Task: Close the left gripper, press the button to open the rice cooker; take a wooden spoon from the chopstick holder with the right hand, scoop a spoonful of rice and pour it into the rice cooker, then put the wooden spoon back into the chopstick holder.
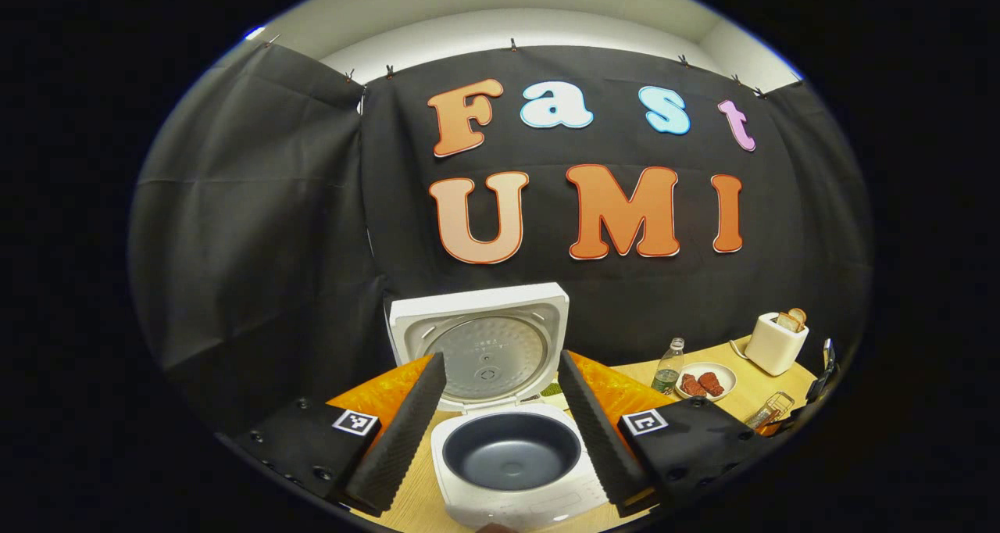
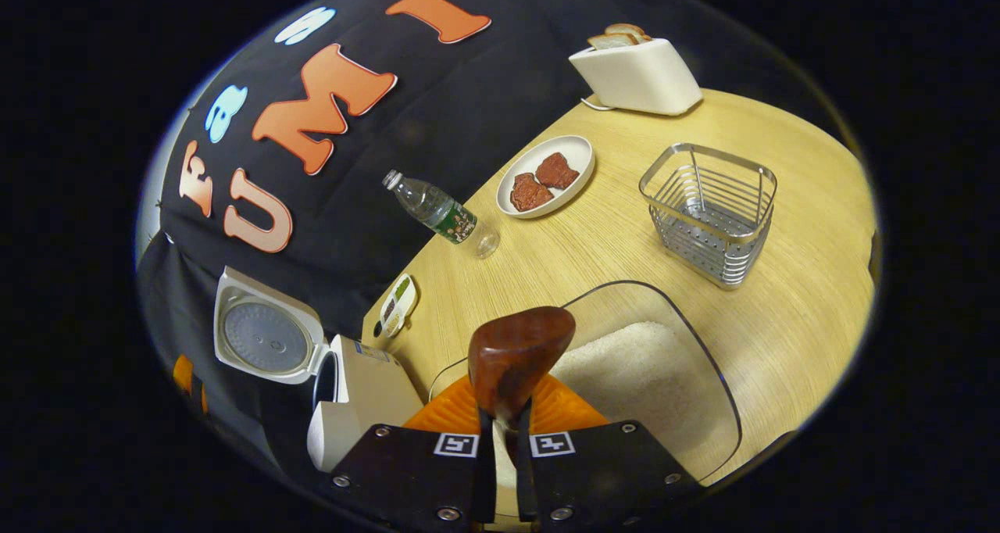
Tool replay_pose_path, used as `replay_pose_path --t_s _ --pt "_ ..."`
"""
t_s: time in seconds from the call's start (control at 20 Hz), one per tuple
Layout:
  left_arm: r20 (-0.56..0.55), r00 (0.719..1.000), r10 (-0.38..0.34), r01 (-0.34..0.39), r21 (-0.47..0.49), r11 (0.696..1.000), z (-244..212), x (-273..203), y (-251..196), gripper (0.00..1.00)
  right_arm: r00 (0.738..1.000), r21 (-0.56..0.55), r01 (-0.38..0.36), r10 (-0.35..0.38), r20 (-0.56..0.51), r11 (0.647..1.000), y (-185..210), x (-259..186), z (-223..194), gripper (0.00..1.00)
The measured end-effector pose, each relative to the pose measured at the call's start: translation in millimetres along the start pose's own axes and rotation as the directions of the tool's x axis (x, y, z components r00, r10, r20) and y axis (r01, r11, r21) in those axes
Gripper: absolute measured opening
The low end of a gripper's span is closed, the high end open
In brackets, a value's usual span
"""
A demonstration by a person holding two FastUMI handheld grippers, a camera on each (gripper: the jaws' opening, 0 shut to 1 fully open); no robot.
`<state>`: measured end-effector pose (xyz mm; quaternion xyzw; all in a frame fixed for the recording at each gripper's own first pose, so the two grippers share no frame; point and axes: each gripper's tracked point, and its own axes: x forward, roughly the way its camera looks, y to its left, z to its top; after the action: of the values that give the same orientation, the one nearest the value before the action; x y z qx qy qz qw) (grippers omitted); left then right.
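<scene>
Right gripper view: your right gripper (image 2: 501, 439) pinches the wooden spoon (image 2: 516, 357), bowl poised over the rice (image 2: 641, 369) in its clear tray (image 2: 723, 396), ready to scoop. Chopstick holder (image 2: 709, 212) stands at two o'clock. Left gripper view alone shows the rice cooker (image 1: 508, 439) pot open, bare, between your left gripper (image 1: 500, 431)'s spread fingers.
</scene>
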<state>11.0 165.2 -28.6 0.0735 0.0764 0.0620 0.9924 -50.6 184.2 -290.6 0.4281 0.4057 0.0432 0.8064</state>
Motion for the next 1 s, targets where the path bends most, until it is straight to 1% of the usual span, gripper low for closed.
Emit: replay_pose_path --t_s 0.1,0.2,0.25,0.45,0.55,0.7,0.8,0.9,1.0 --pt "0.003 1.000 -0.002 0.002 0.001 1.000 2 1 -1 0.98 0.999 0.089 -0.026 0.028 -0.022 0.996 -6 2 -1 0.10" --pt "0.005 1.000 -0.003 0.003 0.000 1.000 4 2 -5 0.98 0.998 0.185 -0.049 0.056 -0.033 0.982 -11 3 -1 0.10" --pt "0.005 1.000 -0.005 0.005 -0.001 1.000 3 2 -7 0.98 0.997 0.213 -0.054 0.064 -0.039 0.976 -15 4 -2 0.10" --pt "0.008 1.000 -0.012 0.012 -0.005 1.000 7 3 -19 0.98 0.992 0.305 -0.103 0.121 -0.042 0.947 -20 -2 4 0.10" --pt "0.002 1.000 -0.021 0.021 0.001 1.000 6 4 -25 0.98 0.988 0.341 -0.136 0.154 -0.024 0.930 -21 -8 15 0.10" --pt "-0.008 1.000 -0.029 0.029 -0.010 1.000 4 1 -32 0.98 0.985 0.388 -0.166 0.174 0.015 0.907 -24 -15 36 0.10" --pt "-0.011 1.000 -0.028 0.027 -0.021 0.999 3 0 -36 0.99 0.979 0.435 -0.197 0.201 0.037 0.878 -22 -23 48 0.10" --pt "-0.009 1.000 -0.028 0.027 -0.032 0.999 2 -2 -40 0.98 0.971 0.492 -0.230 0.231 0.060 0.840 -20 -31 60 0.10" --pt "-0.005 1.000 -0.024 0.024 -0.041 0.999 3 -4 -41 0.98 0.966 0.513 -0.250 0.250 0.072 0.821 -19 -38 68 0.10"
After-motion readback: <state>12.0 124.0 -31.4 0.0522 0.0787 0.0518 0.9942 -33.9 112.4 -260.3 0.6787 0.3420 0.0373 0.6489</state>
